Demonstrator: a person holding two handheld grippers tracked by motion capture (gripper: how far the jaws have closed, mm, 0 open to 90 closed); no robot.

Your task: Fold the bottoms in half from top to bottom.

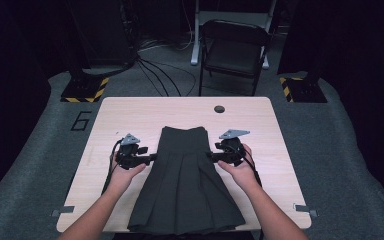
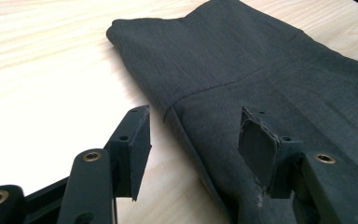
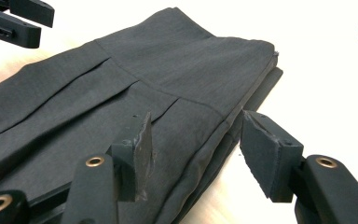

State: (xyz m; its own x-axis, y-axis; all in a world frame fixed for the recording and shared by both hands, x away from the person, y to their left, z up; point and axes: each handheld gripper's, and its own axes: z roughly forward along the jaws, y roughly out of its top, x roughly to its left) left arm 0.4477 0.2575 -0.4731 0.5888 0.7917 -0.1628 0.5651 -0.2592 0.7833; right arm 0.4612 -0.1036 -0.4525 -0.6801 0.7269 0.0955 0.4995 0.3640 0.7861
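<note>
In the high view a dark pleated skirt (image 1: 185,182) lies flat in the middle of the wooden table (image 1: 130,112), waistband toward the top of the frame and hem at the bottom edge. The left gripper (image 1: 154,158) sits at the skirt's left edge and the right gripper (image 1: 211,156) at its right edge, both just below the waistband. In the left gripper view the 2 jaws stand spread, one over bare table at lower left, the other over the cloth at lower right, with the skirt's side edge running between them and nothing pinched. In the right gripper view the jaws are likewise spread astride the other side edge, with the layered hem of cloth between them. To grip well, each gripper should probably slide further in so all layers sit deep between the pads, both at matching height.
</note>
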